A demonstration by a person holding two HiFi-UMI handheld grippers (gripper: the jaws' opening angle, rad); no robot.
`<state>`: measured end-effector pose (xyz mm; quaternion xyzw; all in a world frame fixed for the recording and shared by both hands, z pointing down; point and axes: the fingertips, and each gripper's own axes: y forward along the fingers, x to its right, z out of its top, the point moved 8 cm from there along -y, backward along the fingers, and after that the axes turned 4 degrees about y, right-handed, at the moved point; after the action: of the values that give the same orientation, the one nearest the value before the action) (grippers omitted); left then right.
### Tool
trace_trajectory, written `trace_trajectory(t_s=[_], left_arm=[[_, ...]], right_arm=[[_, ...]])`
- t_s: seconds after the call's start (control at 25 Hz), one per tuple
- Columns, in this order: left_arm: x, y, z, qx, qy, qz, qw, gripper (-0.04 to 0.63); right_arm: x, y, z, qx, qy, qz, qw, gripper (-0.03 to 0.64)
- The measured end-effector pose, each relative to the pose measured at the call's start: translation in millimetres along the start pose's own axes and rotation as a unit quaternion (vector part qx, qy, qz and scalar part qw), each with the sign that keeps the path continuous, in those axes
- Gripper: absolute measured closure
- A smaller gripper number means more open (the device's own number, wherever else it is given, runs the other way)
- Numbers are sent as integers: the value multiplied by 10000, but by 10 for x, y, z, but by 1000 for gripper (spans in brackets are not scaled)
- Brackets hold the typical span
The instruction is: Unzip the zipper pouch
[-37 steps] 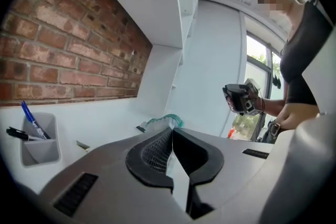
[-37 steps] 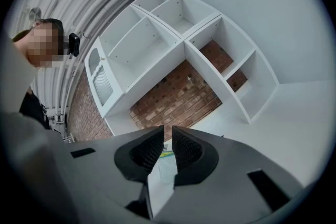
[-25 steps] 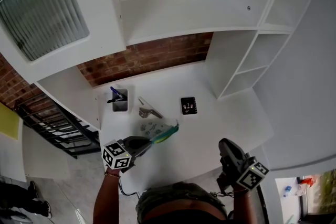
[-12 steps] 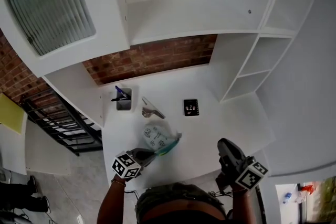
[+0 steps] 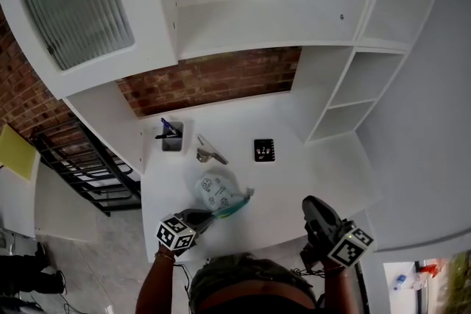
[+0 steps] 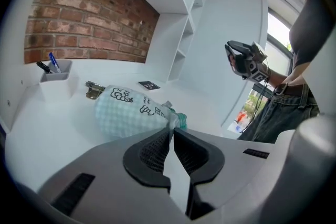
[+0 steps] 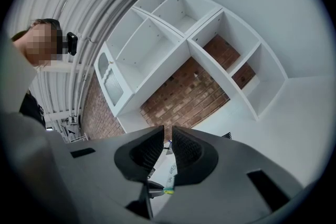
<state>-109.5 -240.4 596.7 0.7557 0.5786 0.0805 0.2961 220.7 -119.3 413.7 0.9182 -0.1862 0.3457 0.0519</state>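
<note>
Mint-check fabric, black cartoon print: zipper pouch.

- Change: a second ago the pouch hung clear of the white desk, stretched out flat from the left gripper. It is now lowered and lies slumped on the desk straight ahead of those jaws.
- Left jaws: together, pinching the pouch's near corner at their tips. The grip has lasted through the lowering.
- Right gripper: jaws all but together, nothing between them. It is held off to the side, well apart from the pouch.
- Meaning for the task: pouch looks set down and anchored at one end, with the zip not yet drawn. Likely next need is the free gripper coming across to find the pull. I cannot make out the pull tab in any view.
- Pointing: the long axis runs from the left jaw tips away and a little to their left, toward the metal clip beyond its far end.
- Teal zip edge: shows just right of the jaw tips, so it seems turned toward the right gripper's side.
</note>
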Motion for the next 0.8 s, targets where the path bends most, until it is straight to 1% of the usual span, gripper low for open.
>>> trace_trajectory(t_s=[0.16,0.24,0.32,0.36,0.48,0.64,0.8], left_arm=[[116,30,-51,-8,-76,101,9999,581],[187,35,-94,0,-156,159,9998,544],[263,28,-145,9,-260,247,9994,480],[304,19,-166,22,-287,307,9991,465],[444,-30,-188,172,-338,474,9982,459],[626,-161,-157,512,-367,755,9952,457],[779,-369,-50,845,-373,1175,9888,457]], right_arm=[[11,-145,39,23,0,29,10000,583],[15,-218,41,7,-14,57,10000,583],[16,-292,27,-36,-16,90,10000,583],[15,-329,17,-67,-16,101,9999,583],[16,-418,-17,-169,-10,137,9998,583],[18,-443,-72,-310,-92,194,9993,583],[-28,-347,-107,-475,-657,103,9967,583]])
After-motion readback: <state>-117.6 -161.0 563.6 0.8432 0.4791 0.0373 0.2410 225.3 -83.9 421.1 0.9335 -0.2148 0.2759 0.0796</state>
